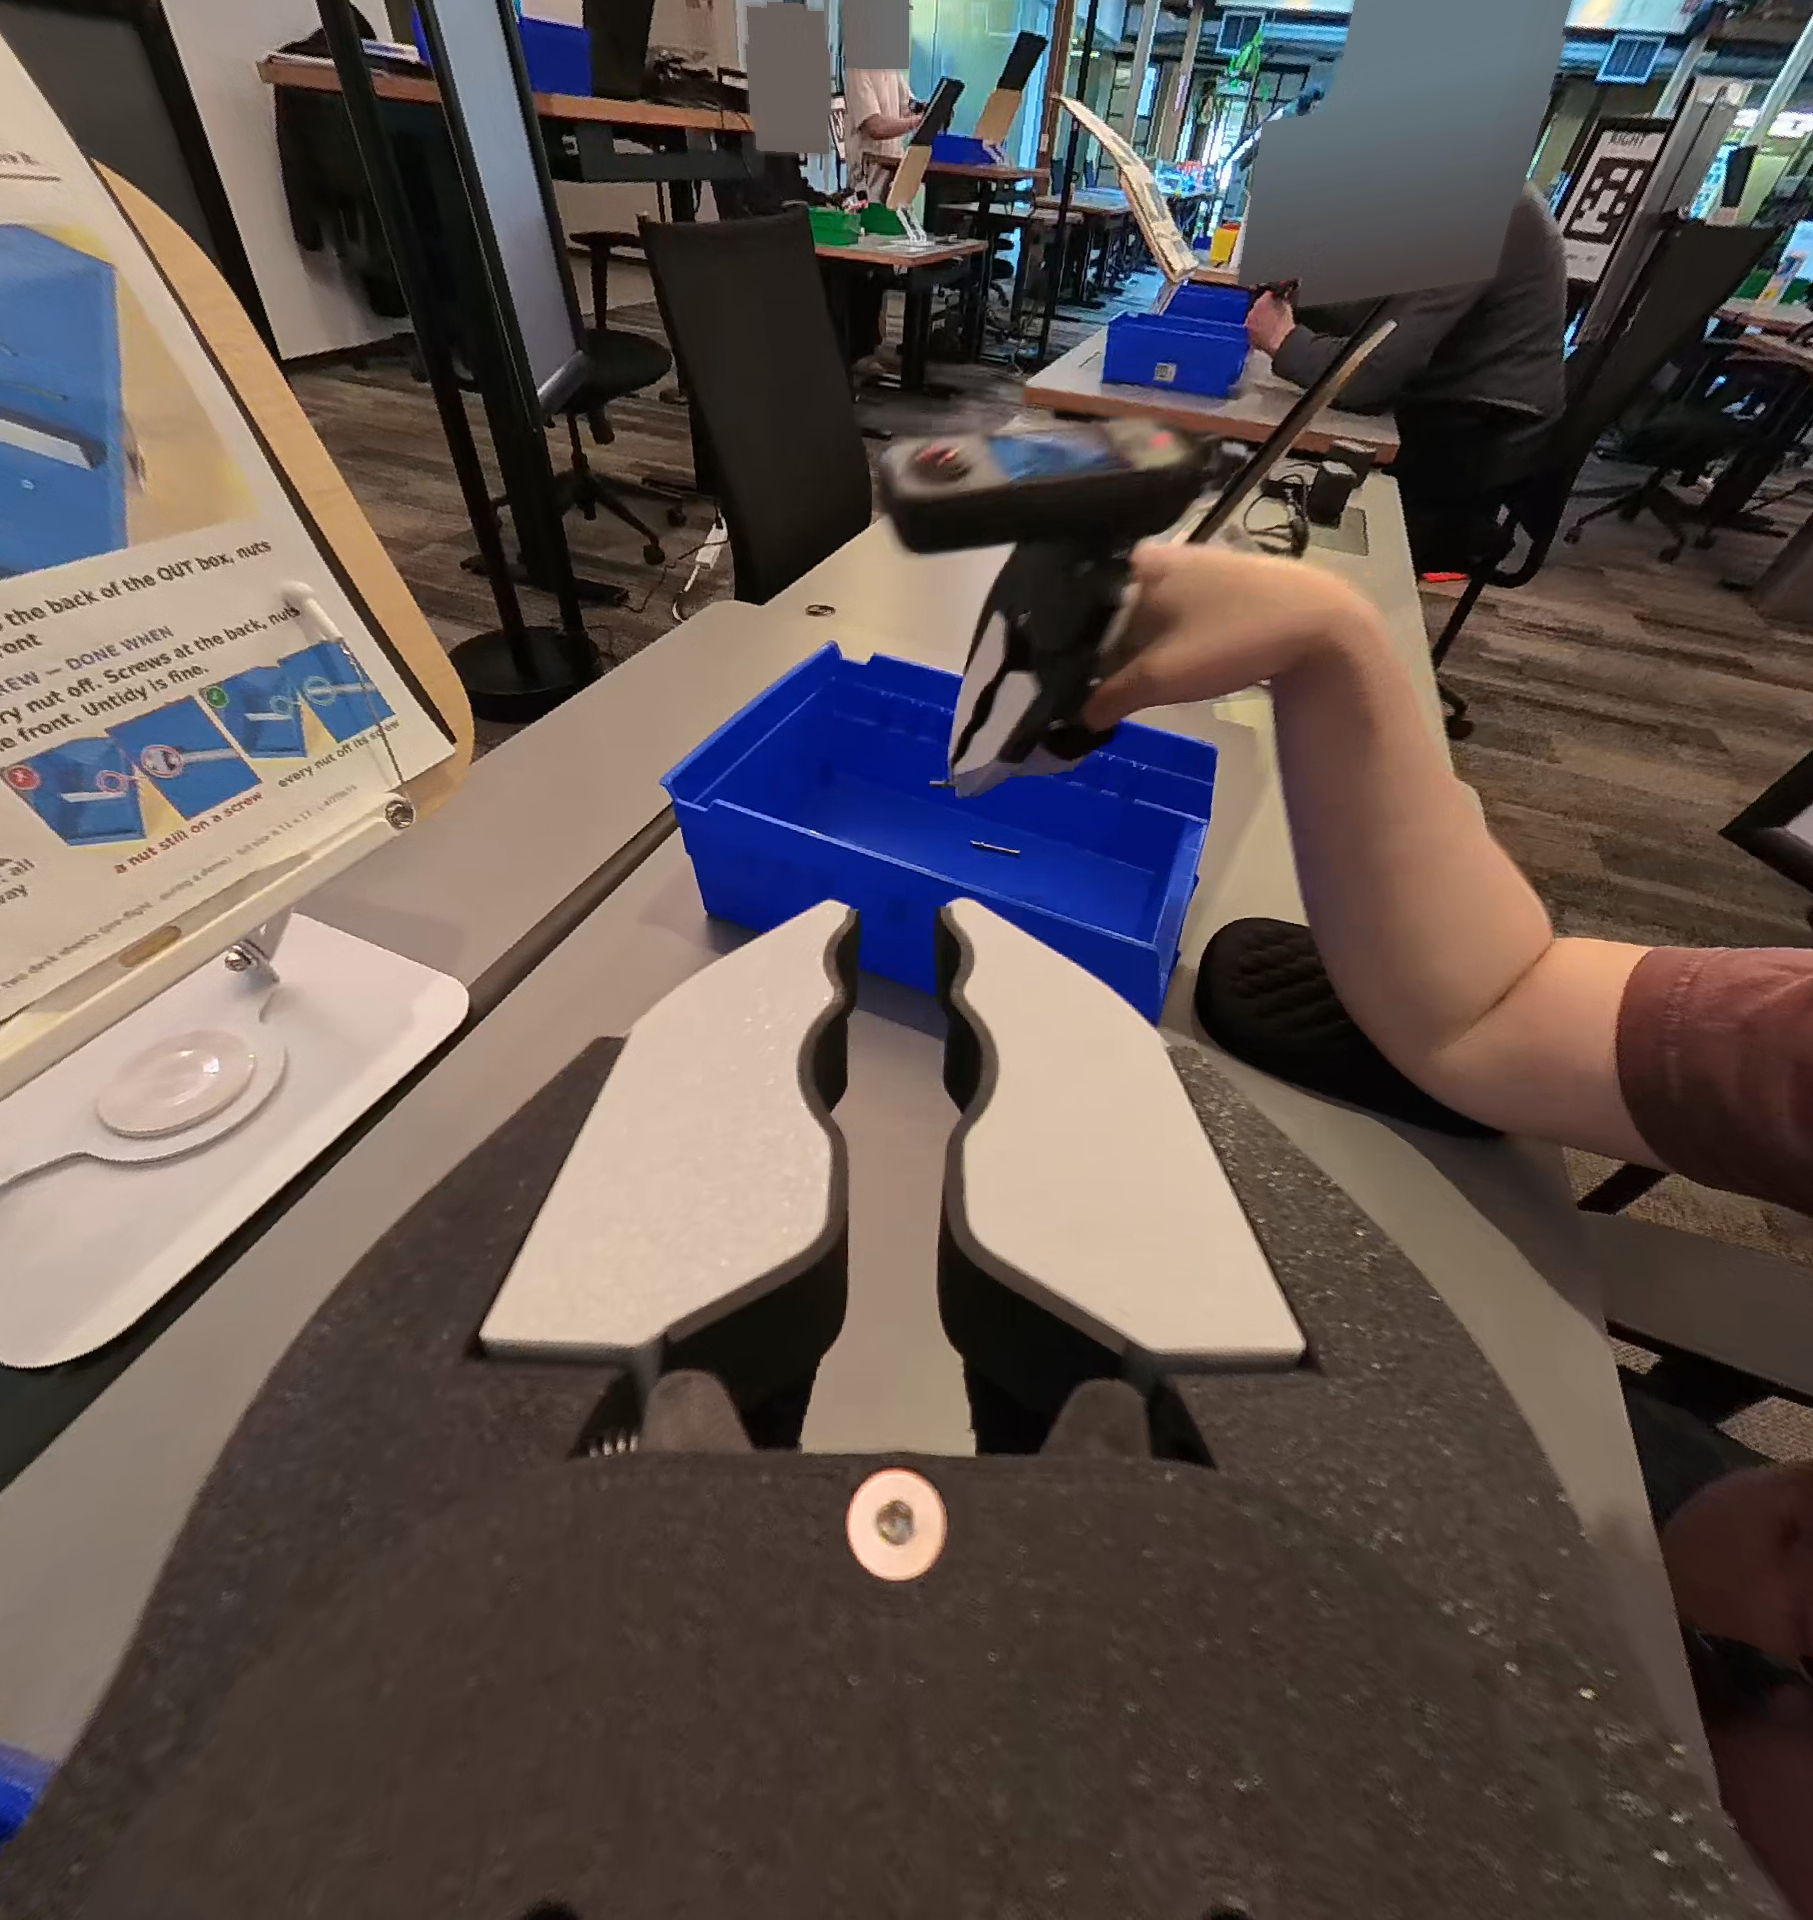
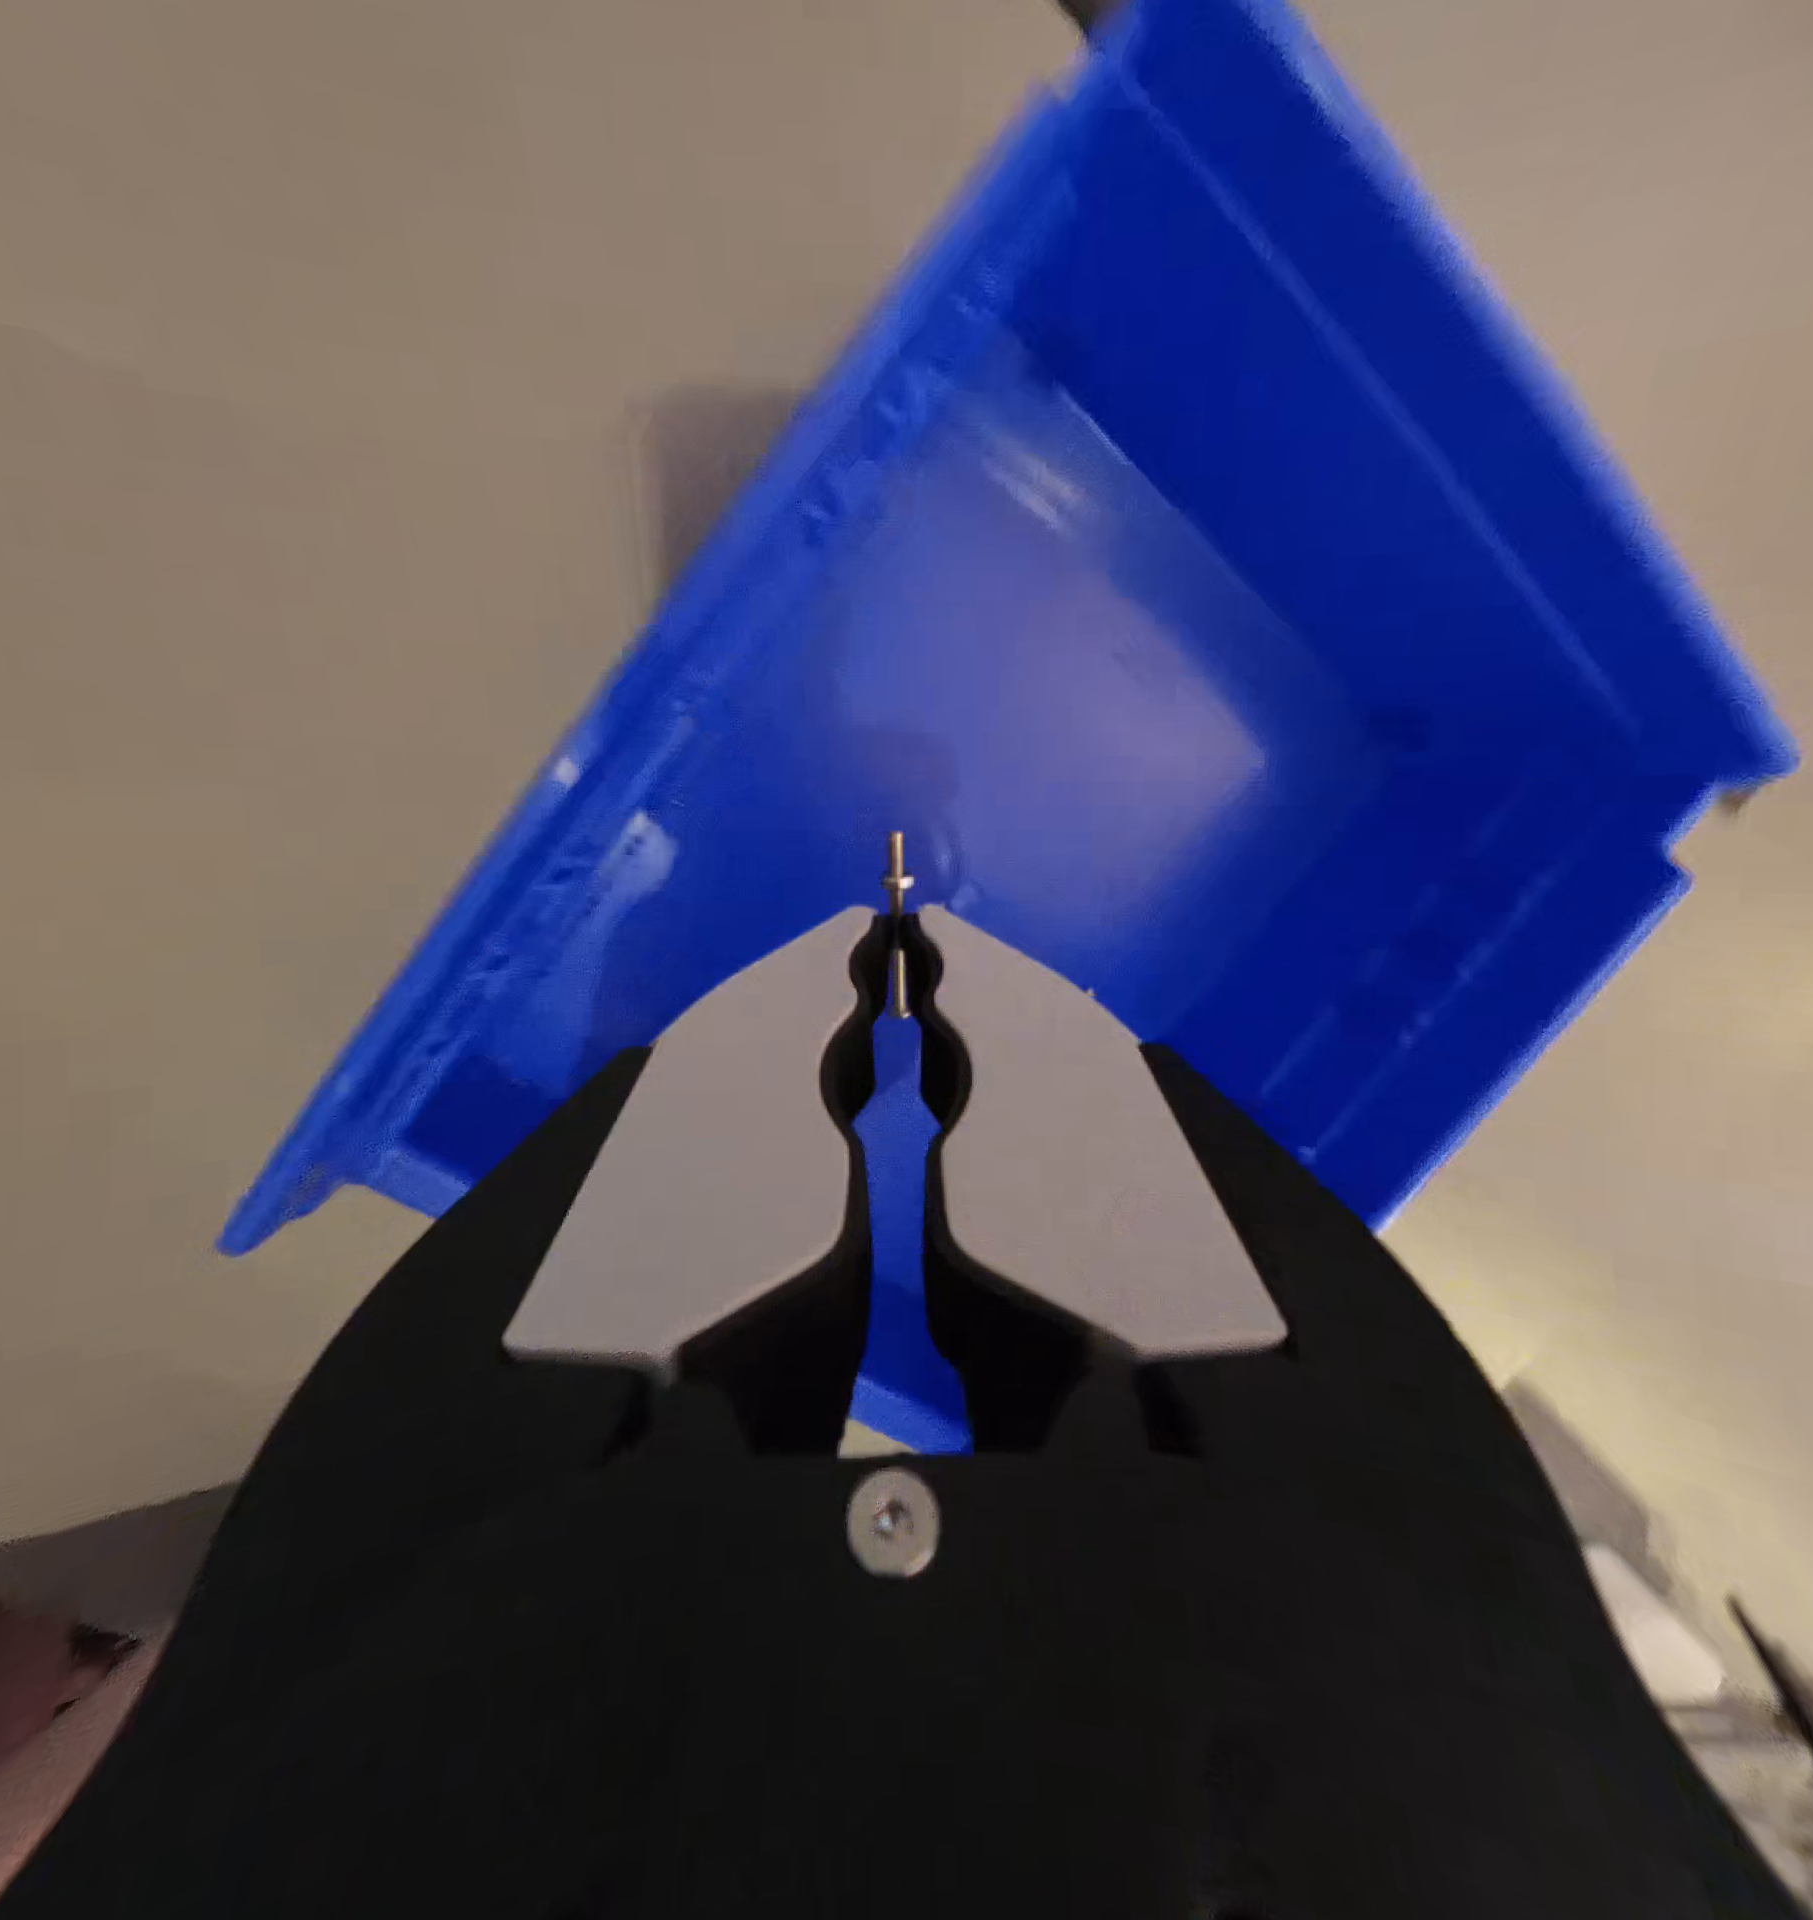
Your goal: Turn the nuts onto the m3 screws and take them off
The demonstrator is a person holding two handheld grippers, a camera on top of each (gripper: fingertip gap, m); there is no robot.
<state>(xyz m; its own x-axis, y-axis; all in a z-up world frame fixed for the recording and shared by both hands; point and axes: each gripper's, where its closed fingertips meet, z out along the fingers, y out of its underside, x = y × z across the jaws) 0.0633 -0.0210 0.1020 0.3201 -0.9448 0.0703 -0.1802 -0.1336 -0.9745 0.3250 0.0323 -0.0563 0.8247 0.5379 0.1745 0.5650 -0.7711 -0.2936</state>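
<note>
The right gripper (image 2: 897, 912) is clenched on one m3 screw (image 2: 896, 925), its two fingertips meeting on the shank; the screw stands along the line of the fingers, one end projecting past the tips and the other showing in the gap behind them. One nut (image 2: 896, 880) sits on the projecting part, just beyond the fingertips. This gripper is held over the inside of a blue bin (image 2: 1401, 520), and in the left wrist view it (image 1: 969, 781) points down into the same bin (image 1: 933, 935), carried by a person's hand (image 1: 1172, 634). A second screw (image 1: 995, 848) lies loose on the bin floor, apart from the gripper; whether it carries a nut cannot be told. Count: two screws, one nut, one bin fully in view. The left gripper (image 1: 897, 935) is released, its fingers standing a narrow gap apart with nothing between them, held above the grey desk (image 1: 569, 852) just short of the bin's near wall. An instruction sheet on a stand (image 1: 154, 623) stands on the desk to the left.
</note>
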